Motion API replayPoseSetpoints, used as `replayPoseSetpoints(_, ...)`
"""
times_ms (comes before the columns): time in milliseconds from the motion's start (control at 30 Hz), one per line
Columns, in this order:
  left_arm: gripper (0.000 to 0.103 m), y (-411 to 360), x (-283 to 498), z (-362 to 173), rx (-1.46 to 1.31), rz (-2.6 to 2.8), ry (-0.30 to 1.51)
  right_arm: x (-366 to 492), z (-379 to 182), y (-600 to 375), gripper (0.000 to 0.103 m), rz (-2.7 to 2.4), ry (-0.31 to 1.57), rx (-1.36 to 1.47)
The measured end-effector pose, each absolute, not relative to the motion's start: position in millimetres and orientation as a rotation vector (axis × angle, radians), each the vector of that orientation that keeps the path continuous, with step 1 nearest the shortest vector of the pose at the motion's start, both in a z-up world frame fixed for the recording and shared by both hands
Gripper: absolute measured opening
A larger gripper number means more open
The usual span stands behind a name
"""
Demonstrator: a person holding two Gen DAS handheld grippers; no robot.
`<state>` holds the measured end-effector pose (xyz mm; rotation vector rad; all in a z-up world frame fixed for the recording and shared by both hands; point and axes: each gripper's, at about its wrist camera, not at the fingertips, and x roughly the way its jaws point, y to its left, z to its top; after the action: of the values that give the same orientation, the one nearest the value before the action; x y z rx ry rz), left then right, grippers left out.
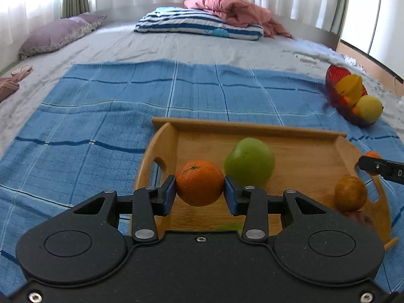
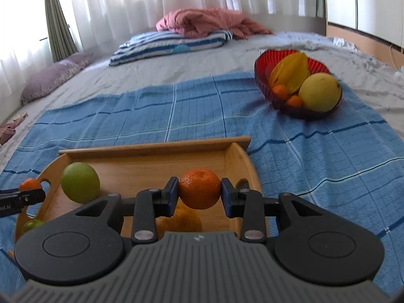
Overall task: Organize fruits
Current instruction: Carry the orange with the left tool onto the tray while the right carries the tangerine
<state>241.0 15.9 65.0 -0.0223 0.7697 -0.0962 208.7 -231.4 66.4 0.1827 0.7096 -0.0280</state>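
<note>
Each tool has a fruit in its grip. The left tool [image 1: 199, 189] is closed on an orange [image 1: 199, 183], its blue pads pressed to either side, and holds it above the near part of the wooden tray [image 1: 252, 126]. The right tool [image 2: 200, 193] is likewise clamped on a smaller orange, a mandarin [image 2: 200, 188], held over the right end of the same tray; whether either fruit hangs clear of the wood I cannot tell for certain, though both look lifted.

Just beyond the left tool a green apple [image 1: 249, 161] sits on the tray, blurred. To that tool's right lie a brownish-yellow round fruit [image 1: 350, 193] and, below it, something reddish I can't make out. Beneath the right tool's mandarin another orange-yellow fruit [image 2: 184, 221] rests on the tray, and a small green one [image 2: 31, 225] shows near the left handle.

Farther off, ahead and to the right of both tools, a red bowl [image 2: 265, 61] stands on the blue blanket [image 2: 176, 116], holding a starfruit [image 2: 293, 72], a large yellow fruit [image 2: 319, 92] and two small oranges [image 2: 280, 92].

My guess is that the sorting is partway through: some fruit is bowled, several pieces remain on the tray, two are in hand.
</note>
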Motion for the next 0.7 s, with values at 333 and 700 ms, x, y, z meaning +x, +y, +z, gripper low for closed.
replayPoseSetpoints(333,0.038,14,258,46,-0.036,-0.087,0.807,234,46,-227,0.040,-0.055,0.771,0.174)
replayPoseSetpoints(700,0.038,14,261,35,-0.034,-0.094,0.826,245,37,-224,0.040,-0.068,0.791,0.173)
